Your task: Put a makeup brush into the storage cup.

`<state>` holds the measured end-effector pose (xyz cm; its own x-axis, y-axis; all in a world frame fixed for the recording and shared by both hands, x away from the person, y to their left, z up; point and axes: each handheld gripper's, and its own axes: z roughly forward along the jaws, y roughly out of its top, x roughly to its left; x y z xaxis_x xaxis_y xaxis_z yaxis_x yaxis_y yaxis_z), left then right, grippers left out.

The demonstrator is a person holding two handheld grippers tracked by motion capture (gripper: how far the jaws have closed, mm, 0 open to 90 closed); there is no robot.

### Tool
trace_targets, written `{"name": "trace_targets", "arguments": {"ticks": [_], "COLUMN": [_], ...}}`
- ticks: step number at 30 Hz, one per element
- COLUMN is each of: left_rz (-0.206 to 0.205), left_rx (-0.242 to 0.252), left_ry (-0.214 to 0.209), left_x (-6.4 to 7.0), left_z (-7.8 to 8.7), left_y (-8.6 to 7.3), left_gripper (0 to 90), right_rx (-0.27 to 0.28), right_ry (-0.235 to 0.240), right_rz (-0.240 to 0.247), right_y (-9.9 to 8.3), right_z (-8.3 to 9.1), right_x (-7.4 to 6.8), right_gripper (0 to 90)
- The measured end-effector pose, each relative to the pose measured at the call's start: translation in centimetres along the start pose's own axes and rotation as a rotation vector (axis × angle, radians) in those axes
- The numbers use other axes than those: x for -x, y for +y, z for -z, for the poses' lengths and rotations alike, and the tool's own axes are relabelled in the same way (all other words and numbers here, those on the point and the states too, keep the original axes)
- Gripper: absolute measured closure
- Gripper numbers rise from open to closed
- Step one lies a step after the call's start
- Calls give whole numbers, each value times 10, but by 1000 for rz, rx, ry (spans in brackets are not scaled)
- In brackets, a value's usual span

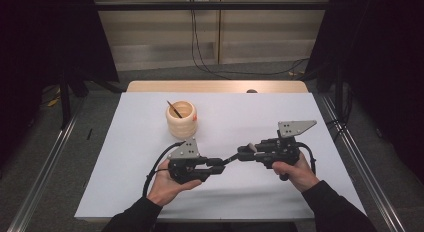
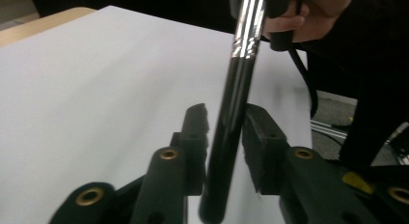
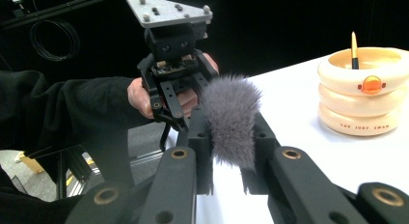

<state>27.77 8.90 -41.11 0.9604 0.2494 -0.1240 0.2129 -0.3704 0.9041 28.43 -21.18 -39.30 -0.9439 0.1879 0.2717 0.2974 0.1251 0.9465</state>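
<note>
A black-handled makeup brush (image 1: 231,157) with a fluffy grey head (image 3: 231,120) spans the gap between both grippers above the white table. My right gripper (image 1: 242,153) is shut on the brush at its bristle end, and the tuft sits between its jaws (image 3: 230,137). My left gripper (image 1: 220,164) faces it from the left. The glossy handle (image 2: 236,103) runs between its jaws (image 2: 225,115), which stand slightly apart, with a thin gap at one pad. In the right gripper view the left gripper (image 3: 176,119) hangs just behind the tuft.
A cream ringed holder (image 1: 181,119) stands on the white table sheet (image 1: 125,182) behind the left gripper, with a thin dark stick (image 1: 174,109) leaning in it. The holder (image 3: 361,91) is to the right in the right gripper view. Metal rails run along both table sides.
</note>
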Motion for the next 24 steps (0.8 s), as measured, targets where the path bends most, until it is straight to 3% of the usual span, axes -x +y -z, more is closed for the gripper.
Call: {"name": "trace_targets", "arguments": {"ticks": [3,5,8,14,18,21,24], "left_rz": [12,21,31,42,50,25,37], "left_rx": [31,29,20,46,49,73,69], "left_ry": [22,14,48,91,94,99,96], "left_x": [-2,-3,-5,-5,-4,-2,-2], "left_z": [0,0,-1,2,3,3,5], "left_y": [0,0,0,1,2,2,1], "left_gripper": [508,471,327,159,134,95,63], "right_rx": [5,5,-5,-29,-44,-52,-64], "right_ry": [-9,-9,-12,-22,-31,-41,-50], "right_rz": [2,0,5,13,8,3,-7], "right_y": [1,2,3,8,8,9,12], "right_z": [2,2,3,2,3,4,5], "right_x": [0,0,-1,-3,-2,-2,-1], "right_gripper": [777,777,777,777,777,776,777]}}
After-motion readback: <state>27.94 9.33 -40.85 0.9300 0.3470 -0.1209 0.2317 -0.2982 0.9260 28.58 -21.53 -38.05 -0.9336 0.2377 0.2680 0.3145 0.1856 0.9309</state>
